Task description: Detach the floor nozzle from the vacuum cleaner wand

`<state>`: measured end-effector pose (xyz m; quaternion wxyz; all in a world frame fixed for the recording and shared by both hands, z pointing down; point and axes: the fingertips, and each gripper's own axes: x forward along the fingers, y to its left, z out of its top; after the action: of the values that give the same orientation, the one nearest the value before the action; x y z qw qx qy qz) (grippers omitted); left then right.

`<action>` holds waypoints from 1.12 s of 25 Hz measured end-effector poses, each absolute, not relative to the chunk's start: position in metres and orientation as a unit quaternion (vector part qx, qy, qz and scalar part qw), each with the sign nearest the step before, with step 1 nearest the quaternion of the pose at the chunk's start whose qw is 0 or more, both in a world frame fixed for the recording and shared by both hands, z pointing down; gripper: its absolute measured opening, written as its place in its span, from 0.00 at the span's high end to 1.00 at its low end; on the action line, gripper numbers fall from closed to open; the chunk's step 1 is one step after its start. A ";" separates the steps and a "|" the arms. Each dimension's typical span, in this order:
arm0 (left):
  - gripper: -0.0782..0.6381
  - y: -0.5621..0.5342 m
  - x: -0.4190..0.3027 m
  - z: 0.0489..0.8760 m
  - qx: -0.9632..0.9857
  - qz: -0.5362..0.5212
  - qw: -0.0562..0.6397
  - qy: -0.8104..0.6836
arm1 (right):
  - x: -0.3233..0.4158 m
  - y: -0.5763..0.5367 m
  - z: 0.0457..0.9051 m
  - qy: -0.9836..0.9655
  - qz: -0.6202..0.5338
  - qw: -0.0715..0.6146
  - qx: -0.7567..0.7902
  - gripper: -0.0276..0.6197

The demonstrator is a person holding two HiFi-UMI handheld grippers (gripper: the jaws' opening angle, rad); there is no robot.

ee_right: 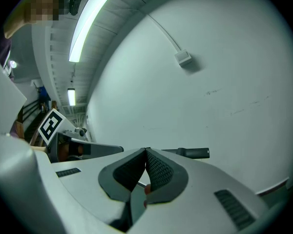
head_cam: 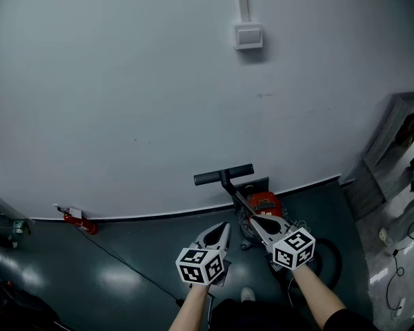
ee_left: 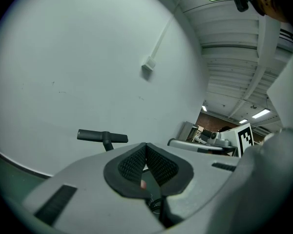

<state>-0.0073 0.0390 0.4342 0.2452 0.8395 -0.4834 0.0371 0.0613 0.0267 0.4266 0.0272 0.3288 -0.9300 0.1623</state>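
Fingers point(ee_left: 131, 163) of the left gripper point(head_cam: 224, 227) are pressing together with nothing between them, since nothing is being grabbed yet. It is hovering over the dark floor point(head_cam: 48, 254), pointing at the wall point(head_cam: 124, 81). Just ahead, what looks like the floor nozzle point(head_cam: 224, 176), a black bar, is sticking up on the wand point(head_cam: 234, 195) at the floor's back edge, above the red vacuum cleaner point(head_cam: 264, 204). The right gripper point(head_cam: 254, 221) is hanging just beside the left one, its fingers point(ee_right: 158, 170) also touching, probably getting ready to open near the wand.
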 end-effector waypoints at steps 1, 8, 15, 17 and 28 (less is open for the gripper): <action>0.88 0.035 -0.007 0.435 0.839 0.038 0.246 -0.484 | 0.062 0.023 0.427 -0.929 0.164 0.026 0.330 0.93; 0.88 0.014 -0.014 0.444 0.837 0.047 0.252 -0.484 | 0.059 -0.003 0.435 -0.926 0.175 0.023 0.333 0.93; 0.88 -0.008 -0.027 0.462 0.834 0.058 0.264 -0.481 | 0.043 -0.029 0.450 -0.924 0.186 0.029 0.334 0.93; 0.88 -0.017 -0.031 0.465 0.835 0.058 0.266 -0.479 | 0.039 -0.039 0.454 -0.922 0.188 0.031 0.337 0.93; 0.88 -0.072 -0.048 0.492 0.837 0.065 0.292 -0.459 | 0.020 -0.093 0.477 -0.911 0.206 0.045 0.354 0.93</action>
<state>-0.0480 -0.0718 0.4916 0.2923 0.8367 -0.4586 0.0648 0.0204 -0.0934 0.4766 0.0449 0.3541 -0.9111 0.2060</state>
